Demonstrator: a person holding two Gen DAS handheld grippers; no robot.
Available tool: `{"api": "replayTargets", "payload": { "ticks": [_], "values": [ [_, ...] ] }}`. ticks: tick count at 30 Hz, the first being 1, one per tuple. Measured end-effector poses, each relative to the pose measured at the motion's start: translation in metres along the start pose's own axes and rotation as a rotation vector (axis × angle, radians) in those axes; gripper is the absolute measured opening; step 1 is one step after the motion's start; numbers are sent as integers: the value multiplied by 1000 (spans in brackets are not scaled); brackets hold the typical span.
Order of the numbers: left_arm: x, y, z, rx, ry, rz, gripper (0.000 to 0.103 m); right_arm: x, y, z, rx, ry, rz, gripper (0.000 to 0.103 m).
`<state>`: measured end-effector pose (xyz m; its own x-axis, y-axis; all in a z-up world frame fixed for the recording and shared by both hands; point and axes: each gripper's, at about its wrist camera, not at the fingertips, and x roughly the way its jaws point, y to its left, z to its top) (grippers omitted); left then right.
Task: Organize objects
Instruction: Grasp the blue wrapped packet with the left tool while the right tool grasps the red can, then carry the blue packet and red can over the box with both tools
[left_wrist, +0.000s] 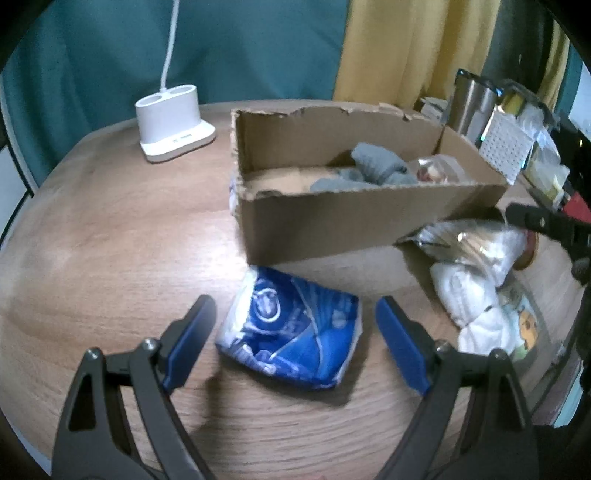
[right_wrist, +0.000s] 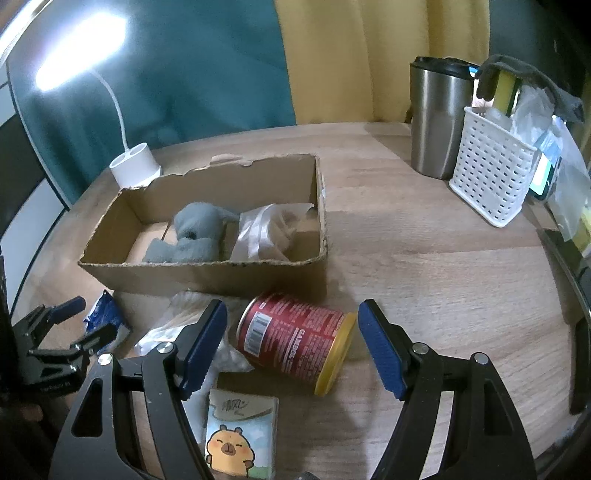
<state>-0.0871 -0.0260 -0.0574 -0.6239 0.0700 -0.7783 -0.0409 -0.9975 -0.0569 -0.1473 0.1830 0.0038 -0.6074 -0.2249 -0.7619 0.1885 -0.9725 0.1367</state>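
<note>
Blue-padded left gripper (left_wrist: 295, 341), jaws wide, straddles without touching the blue packet (left_wrist: 291, 332) lying before the cardboard box (left_wrist: 332, 218). Right gripper (right_wrist: 291, 347), jaws apart, empty, brackets the red can (right_wrist: 295, 339) on its side. Box holds grey cloth (right_wrist: 195, 236) and plastic bag (right_wrist: 266, 229); packet, can, tissue pack (right_wrist: 240, 435) remain outside.

Left tongs (left_wrist: 291, 332) spread wide around a blue packet (left_wrist: 291, 328) low in the frame, not touching it, cardboard box (left_wrist: 332, 221) just above, on the wooden counter (left_wrist: 110, 240).
</note>
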Motion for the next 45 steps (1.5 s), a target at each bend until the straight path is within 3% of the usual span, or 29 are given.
{"api": "replayTargets", "payload": {
  "ticks": [15, 17, 23, 45],
  "values": [
    [17, -5, -1, 49, 66, 37, 88, 9, -11, -6, 11, 25, -26, 77],
    [15, -5, -1, 47, 57, 36, 81, 9, -14, -7, 16, 25, -23, 77],
    [13, -4, -1, 29, 49, 15, 78, 8, -17, -8, 24, 25, -12, 78],
    [-42, -18, 18, -11, -80, -44, 78, -23, -21, -5, -16, -49, -19, 77]
  ]
}}
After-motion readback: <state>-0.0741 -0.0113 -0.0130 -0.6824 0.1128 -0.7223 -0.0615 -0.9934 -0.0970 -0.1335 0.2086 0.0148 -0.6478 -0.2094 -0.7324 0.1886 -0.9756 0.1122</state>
